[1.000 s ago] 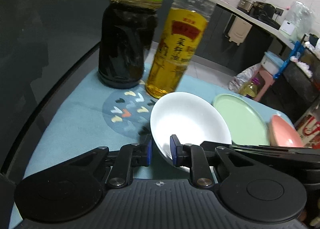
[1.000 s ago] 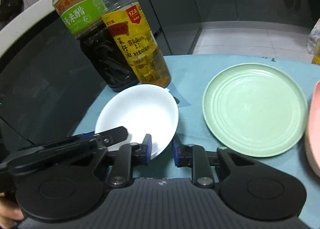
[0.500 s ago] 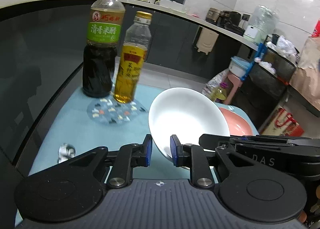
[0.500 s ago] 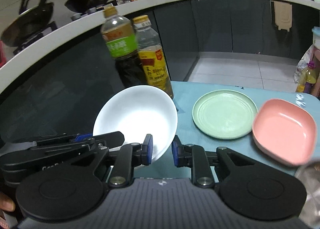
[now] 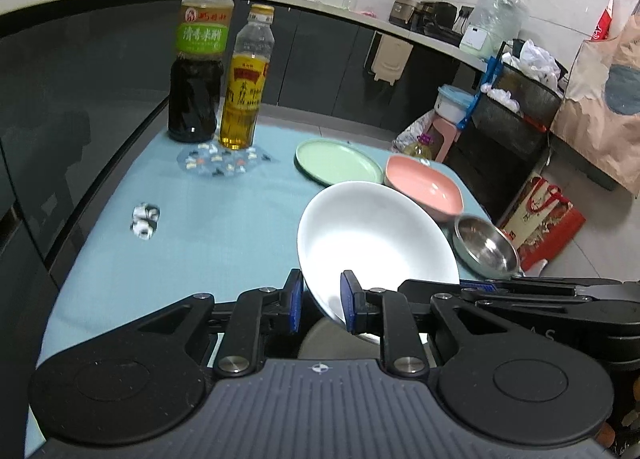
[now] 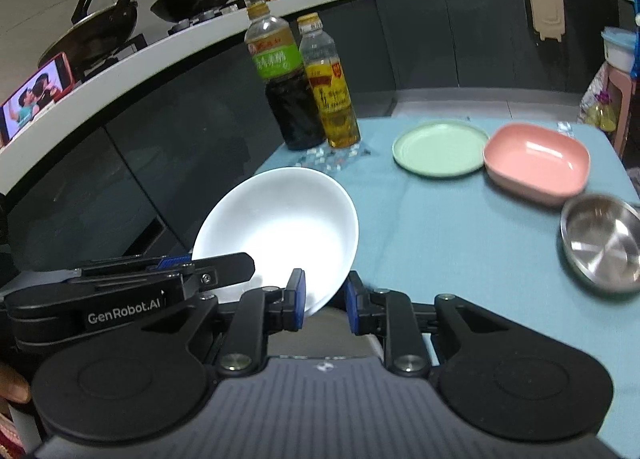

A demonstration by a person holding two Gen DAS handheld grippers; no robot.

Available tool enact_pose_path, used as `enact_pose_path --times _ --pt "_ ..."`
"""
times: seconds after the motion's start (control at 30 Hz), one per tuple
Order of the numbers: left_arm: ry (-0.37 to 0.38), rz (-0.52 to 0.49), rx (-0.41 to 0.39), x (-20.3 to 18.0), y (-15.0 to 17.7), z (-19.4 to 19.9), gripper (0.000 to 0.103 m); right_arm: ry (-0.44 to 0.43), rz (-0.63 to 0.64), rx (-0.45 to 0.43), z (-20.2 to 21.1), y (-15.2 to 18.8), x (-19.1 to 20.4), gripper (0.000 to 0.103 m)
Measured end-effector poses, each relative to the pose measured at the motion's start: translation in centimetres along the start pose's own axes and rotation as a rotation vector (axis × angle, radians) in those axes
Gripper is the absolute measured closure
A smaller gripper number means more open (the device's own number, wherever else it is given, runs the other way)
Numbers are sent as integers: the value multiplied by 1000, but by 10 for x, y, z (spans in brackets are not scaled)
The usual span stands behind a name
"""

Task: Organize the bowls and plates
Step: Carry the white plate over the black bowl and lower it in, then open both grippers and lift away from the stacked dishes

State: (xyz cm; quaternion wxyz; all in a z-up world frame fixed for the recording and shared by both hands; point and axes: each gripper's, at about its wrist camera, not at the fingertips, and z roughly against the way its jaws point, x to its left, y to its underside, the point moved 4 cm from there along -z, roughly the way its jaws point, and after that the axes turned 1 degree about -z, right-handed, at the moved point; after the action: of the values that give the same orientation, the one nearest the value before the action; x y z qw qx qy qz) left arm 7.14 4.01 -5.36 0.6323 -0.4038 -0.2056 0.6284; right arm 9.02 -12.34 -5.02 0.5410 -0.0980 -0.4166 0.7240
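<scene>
A white bowl (image 5: 376, 235) is held off the table by both grippers. My left gripper (image 5: 320, 301) is shut on its left rim. My right gripper (image 6: 323, 301) is shut on its right rim, with the bowl (image 6: 280, 231) tilted in that view. On the blue table mat lie a green plate (image 5: 336, 161) (image 6: 440, 147), a pink squarish bowl (image 5: 424, 187) (image 6: 536, 163) and a small steel bowl (image 5: 486, 245) (image 6: 600, 241).
A dark vinegar bottle (image 5: 198, 59) and a yellow oil bottle (image 5: 244, 79) stand on a patterned coaster at the mat's far left. A small crumpled wrapper (image 5: 145, 215) lies on the mat (image 5: 224, 227). A dark glass wall runs along the left edge.
Both grippers have lifted the white bowl and drawn it back toward the near edge. The bottles now look farther away, and the steel bowl has come into view.
</scene>
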Motion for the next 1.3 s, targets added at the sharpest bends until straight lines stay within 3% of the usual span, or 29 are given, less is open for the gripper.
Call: enact_pose_path --times 0.47,1.07,1.17,1.3 --pt "12 -5 92 -7 38 2 85 8 -52 6 17 35 -3 90" --pt "43 -7 147 -5 47 1 84 30 -92 28 13 48 -12 90" --pt "48 1 130 -2 46 7 84 25 -97 22 17 47 -13 87" --pt "31 -4 94 0 44 14 84 51 -80 -20 25 44 -15 74"
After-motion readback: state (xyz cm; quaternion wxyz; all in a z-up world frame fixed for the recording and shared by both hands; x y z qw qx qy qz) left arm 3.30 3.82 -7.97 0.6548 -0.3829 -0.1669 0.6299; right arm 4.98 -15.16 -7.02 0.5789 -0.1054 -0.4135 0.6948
